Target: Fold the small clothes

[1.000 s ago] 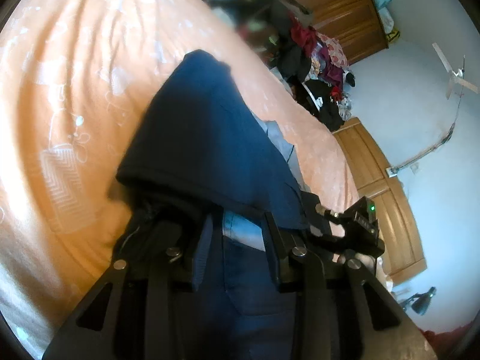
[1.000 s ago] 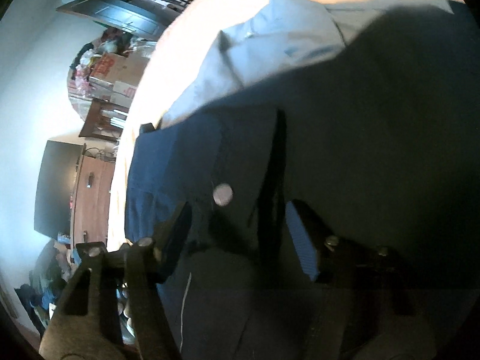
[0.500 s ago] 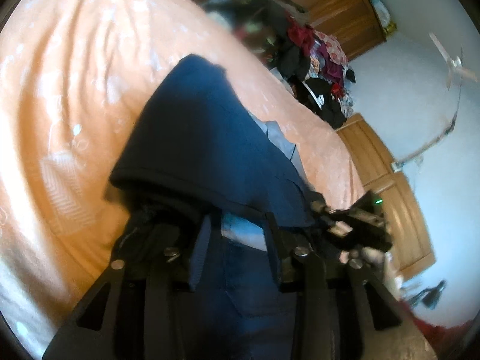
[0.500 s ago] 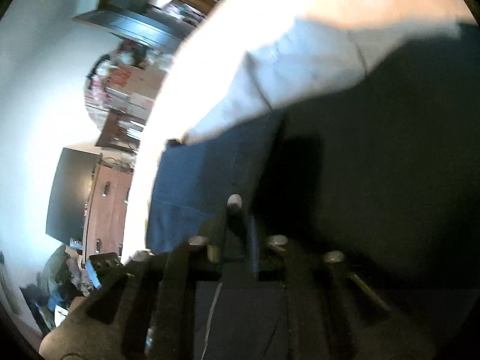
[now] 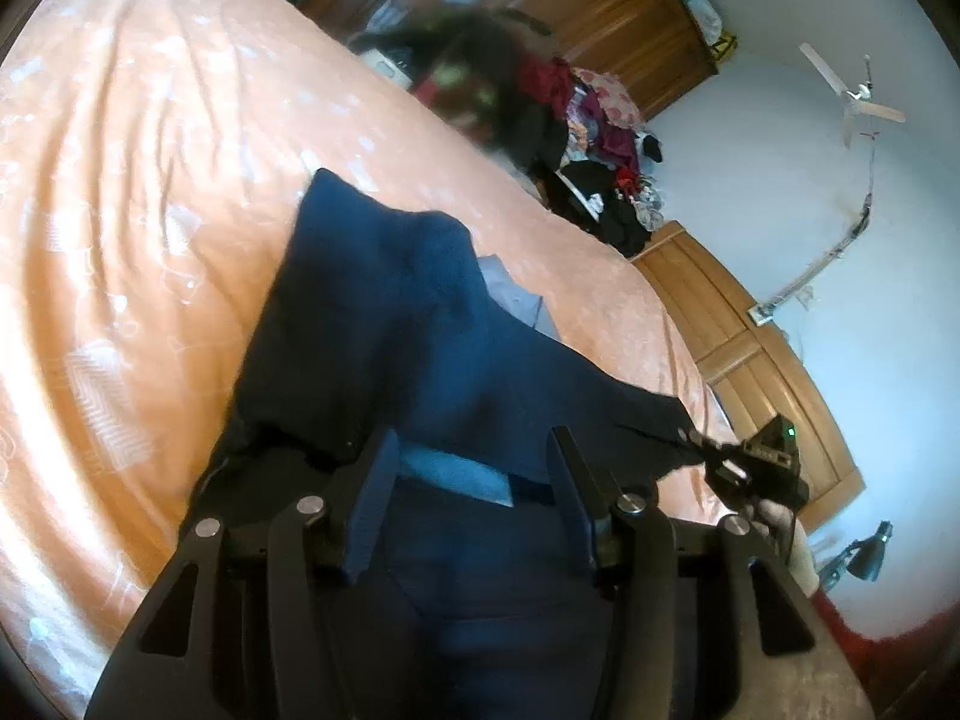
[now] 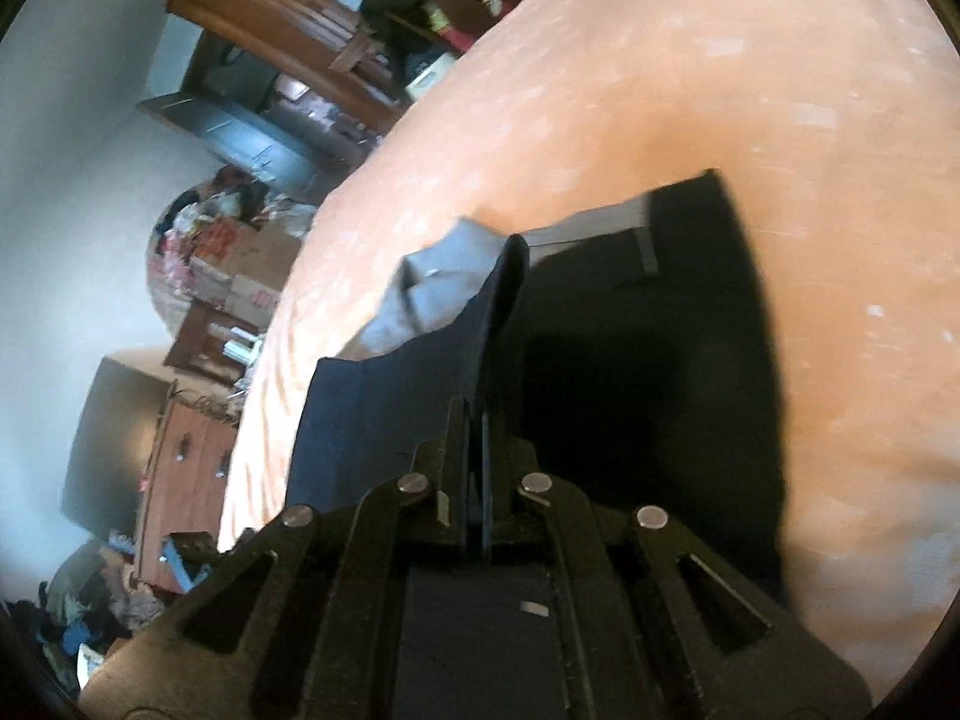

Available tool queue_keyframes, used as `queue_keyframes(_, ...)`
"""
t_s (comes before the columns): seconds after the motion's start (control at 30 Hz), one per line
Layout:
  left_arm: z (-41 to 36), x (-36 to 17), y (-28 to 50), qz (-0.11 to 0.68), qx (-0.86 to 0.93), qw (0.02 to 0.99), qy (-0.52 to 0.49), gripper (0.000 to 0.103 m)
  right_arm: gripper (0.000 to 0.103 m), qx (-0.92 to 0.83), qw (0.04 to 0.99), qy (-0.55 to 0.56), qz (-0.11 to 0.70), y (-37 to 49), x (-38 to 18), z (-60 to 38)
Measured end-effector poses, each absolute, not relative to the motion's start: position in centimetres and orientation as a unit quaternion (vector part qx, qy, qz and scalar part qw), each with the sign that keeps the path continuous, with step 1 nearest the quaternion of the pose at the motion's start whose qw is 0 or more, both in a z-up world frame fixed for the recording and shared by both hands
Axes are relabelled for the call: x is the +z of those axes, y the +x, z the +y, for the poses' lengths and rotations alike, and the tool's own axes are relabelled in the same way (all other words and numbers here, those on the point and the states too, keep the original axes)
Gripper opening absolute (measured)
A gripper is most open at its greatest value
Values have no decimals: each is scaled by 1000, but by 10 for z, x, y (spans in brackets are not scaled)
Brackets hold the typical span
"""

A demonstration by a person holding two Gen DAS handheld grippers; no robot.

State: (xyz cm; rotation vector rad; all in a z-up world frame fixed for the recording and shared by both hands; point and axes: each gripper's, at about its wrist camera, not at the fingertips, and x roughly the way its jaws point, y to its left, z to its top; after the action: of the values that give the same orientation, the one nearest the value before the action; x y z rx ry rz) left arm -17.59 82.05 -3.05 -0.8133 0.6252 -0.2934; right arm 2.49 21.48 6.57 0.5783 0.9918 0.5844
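The navy garment [image 5: 384, 324] lies on the orange bedspread [image 5: 138, 192], long axis running away from the left cam toward the far side of the bed, far corner pointing up-left. Its near edge is lifted & drawn out to the right in the left wrist view, stretched to a tip that meets the right gripper [image 5: 717, 459]. A light-blue lining or second cloth [image 5: 510, 294] peeks from under it at the far right edge & again as a strip betw. the left fingers.

Around: a pile of mixed clothes [image 5: 576, 138] heaped past the bed, wooden wardrobe [image 5: 606, 6] behind, ceiling fan [image 5: 852, 99] on the pale wall, desk lamp [image 5: 864, 558] low right. Right wrist view shows cardboard boxes [image 6: 234, 264] & a wooden cabinet [image 6: 186, 474] beside the bed. Nothing lies on the garment itself.

Left gripper [image 5: 468, 480]: fingers spread apart, straddling the fabric edge w/o pinching it; cloth lies betw. & below them. In the right wrist view the right gripper's fingers are pressed together w/ a raised fold of navy fabric clamped betw. them, fold standing up edge-on & running straight ahead from the tips; the rest of the garment lies dark to the right of the fold.
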Motion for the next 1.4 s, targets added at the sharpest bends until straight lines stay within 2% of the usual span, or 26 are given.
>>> queue_keyframes(0.17, 824, -21, -179, 286, -170, 849, -410, 52, 2, 260, 804, 254, 471, 23, 53, 208)
queue_keyframes(0.27, 819, -3, -176, 285, -166, 863, -383, 52, 10, 221, 824, 209, 479, 23, 53, 207)
queue_keyframes(0.43, 803, 19, -144, 322, -128, 889, -300, 52, 20, 213, 860, 176, 429, 9, 85, 213)
queue_keyframes(0.53, 788, 10, -114, 371, -102, 888, -254, 52, 22, 262, 839, 145, 454, 19, 69, 250)
queue_keyframes(0.6, 781, -14, -96, 417, -76, 873, -241, 52, 30, 302, 803, 128, 498, 27, 39, 277)
queue_keyframes(0.63, 777, -27, -89, 441, -68, 865, -230, 52, 37, 302, 791, 115, 520, 28, 25, 286)
queue_keyframes(0.67, 774, -34, -87, 449, -64, 863, -221, 52, 38, 300, 777, 96, 545, 28, 9, 293)
queue_keyframes(0.77, 770, -30, -93, 458, -61, 862, -209, 56, 37, 301, 779, 113, 538, 22, 12, 278)
queue_keyframes(0.8, 770, -29, -98, 467, -59, 859, -201, 56, 38, 296, 780, 125, 537, 17, 19, 266)
queue_keyframes(0.87, 770, -25, -114, 480, -60, 854, -191, 56, 48, 297, 785, 138, 526, 5, 34, 240)
queue_keyframes(1.0, 782, -19, -171, 496, -73, 842, -198, 57, 58, 251, 785, 171, 541, -32, 40, 158)
queue_keyframes(1.13, 806, -20, -235, 487, -88, 836, -237, 57, 55, 217, 766, 233, 559, -75, 23, 84)
queue_keyframes(1.27, 821, -15, -284, 478, -93, 831, -269, 57, 58, 244, 755, 274, 543, -120, 33, 73)
queue_keyframes(1.4, 823, -12, -321, 471, -101, 829, -283, 57, 59, 273, 731, 229, 582, -152, 19, 99)
